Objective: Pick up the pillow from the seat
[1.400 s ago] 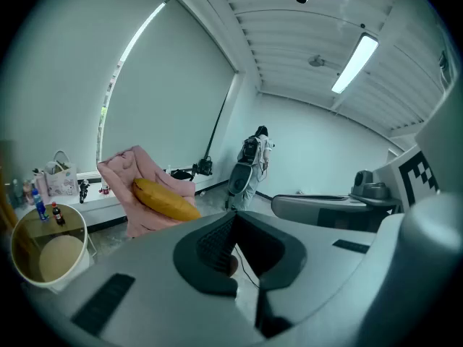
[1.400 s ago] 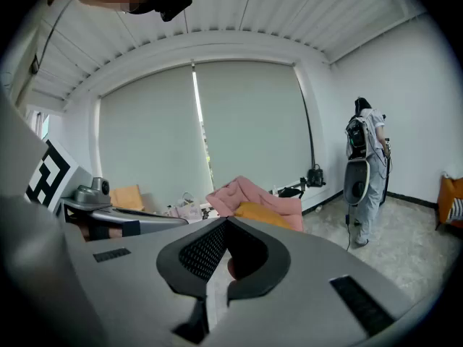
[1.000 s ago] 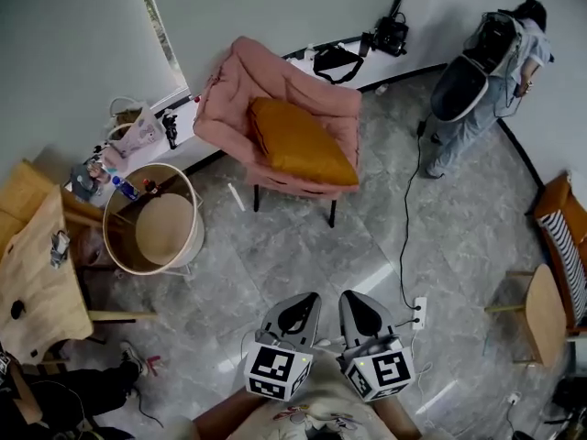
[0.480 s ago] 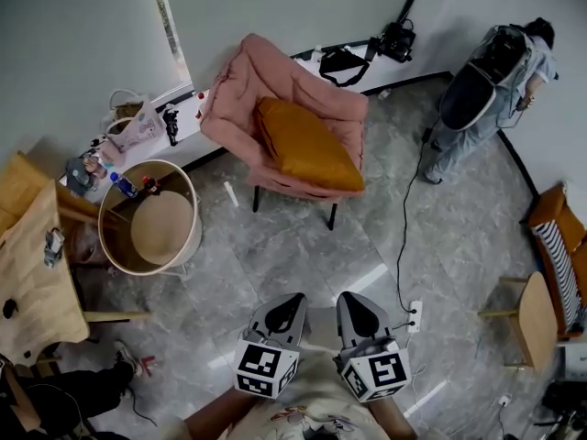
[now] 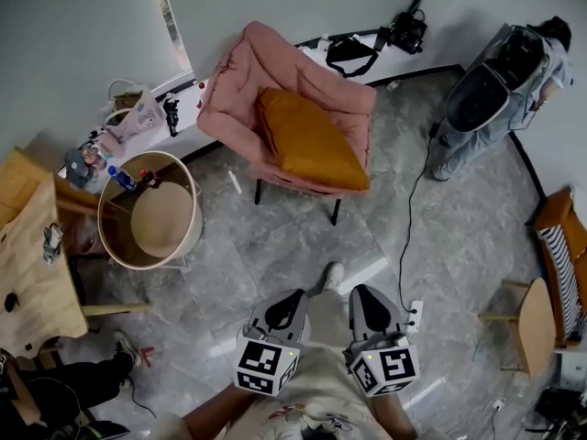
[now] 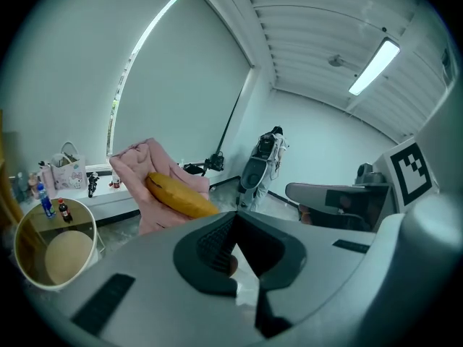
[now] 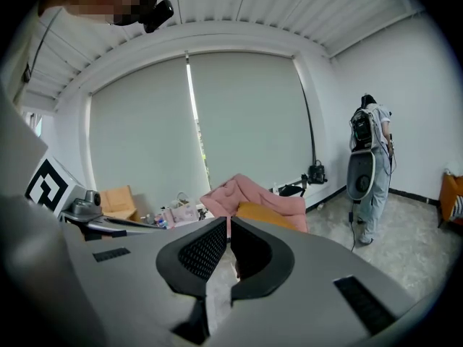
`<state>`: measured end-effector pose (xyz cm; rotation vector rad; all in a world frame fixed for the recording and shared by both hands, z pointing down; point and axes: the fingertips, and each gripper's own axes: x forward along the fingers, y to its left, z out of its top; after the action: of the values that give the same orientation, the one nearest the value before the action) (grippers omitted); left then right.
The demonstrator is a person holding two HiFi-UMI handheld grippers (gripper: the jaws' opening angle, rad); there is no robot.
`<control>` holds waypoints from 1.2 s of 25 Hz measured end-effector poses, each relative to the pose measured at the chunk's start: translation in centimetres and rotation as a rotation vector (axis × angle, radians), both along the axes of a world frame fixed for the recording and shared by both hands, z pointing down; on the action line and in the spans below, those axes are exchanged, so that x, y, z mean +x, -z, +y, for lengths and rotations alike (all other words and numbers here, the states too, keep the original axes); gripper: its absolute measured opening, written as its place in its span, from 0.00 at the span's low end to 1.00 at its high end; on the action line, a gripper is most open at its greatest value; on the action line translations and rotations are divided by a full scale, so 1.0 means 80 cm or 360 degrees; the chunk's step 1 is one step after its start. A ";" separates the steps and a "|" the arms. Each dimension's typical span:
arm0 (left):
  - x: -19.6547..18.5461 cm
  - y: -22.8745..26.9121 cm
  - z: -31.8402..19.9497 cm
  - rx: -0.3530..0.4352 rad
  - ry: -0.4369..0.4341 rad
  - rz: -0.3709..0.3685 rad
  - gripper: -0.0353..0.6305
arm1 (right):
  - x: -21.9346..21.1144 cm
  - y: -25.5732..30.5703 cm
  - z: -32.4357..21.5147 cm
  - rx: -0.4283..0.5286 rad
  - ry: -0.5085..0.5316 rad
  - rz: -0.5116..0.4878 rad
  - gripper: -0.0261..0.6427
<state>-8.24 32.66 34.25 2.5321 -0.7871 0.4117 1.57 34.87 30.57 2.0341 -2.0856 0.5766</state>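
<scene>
Both grippers sit low in the head view, side by side above the grey floor. The left gripper (image 5: 286, 308) has its jaws pressed together with nothing between them, and the right gripper (image 5: 369, 306) matches it, closed and empty. Up ahead, well apart from both, the orange pillow (image 5: 312, 140) lies on the seat of the pink armchair (image 5: 246, 73), leaning against its back. A round side table (image 5: 160, 220) stands at the chair's left, and a person (image 5: 454, 145) stands off to its right.
</scene>
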 end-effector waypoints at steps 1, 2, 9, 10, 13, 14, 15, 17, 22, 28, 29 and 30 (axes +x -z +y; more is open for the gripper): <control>0.007 0.000 -0.005 0.0001 0.0003 -0.0004 0.06 | 0.008 0.000 -0.007 0.0001 0.0002 -0.0005 0.07; 0.015 0.001 -0.011 0.0002 0.0008 -0.0007 0.06 | 0.015 0.001 -0.014 0.0003 0.0008 -0.0011 0.07; 0.070 0.009 -0.069 0.0018 0.0080 -0.0035 0.06 | 0.056 0.004 -0.077 0.0008 0.0139 -0.0058 0.07; 0.080 0.010 -0.077 0.0026 0.0092 -0.0041 0.06 | 0.065 0.005 -0.087 0.0013 0.0165 -0.0059 0.07; 0.111 0.013 -0.098 0.0043 0.0143 -0.0061 0.06 | 0.096 0.006 -0.110 0.0017 0.0237 -0.0066 0.07; 0.120 0.015 -0.105 0.0045 0.0164 -0.0064 0.06 | 0.107 0.006 -0.117 0.0016 0.0260 -0.0069 0.07; 0.130 0.019 -0.112 0.0046 0.0188 -0.0061 0.06 | 0.118 0.009 -0.126 0.0017 0.0283 -0.0070 0.07; 0.149 0.028 -0.126 0.0038 0.0246 -0.0034 0.06 | 0.140 0.016 -0.143 0.0029 0.0332 -0.0069 0.07; 0.193 0.025 -0.146 0.0043 0.0373 -0.0051 0.06 | 0.179 0.019 -0.179 0.0075 0.0475 -0.0073 0.07; 0.237 0.023 -0.167 0.0033 0.0472 -0.0067 0.06 | 0.214 0.014 -0.205 0.0067 0.0601 -0.0095 0.07; 0.245 0.024 -0.168 0.0037 0.0463 -0.0080 0.06 | 0.221 0.014 -0.208 0.0065 0.0608 -0.0099 0.07; 0.252 0.023 -0.168 0.0040 0.0453 -0.0096 0.06 | 0.227 0.013 -0.210 0.0061 0.0610 -0.0105 0.07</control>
<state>11.89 19.20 32.38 2.3909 -1.1622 0.3853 19.71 18.08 29.54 1.5849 -2.4537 0.5445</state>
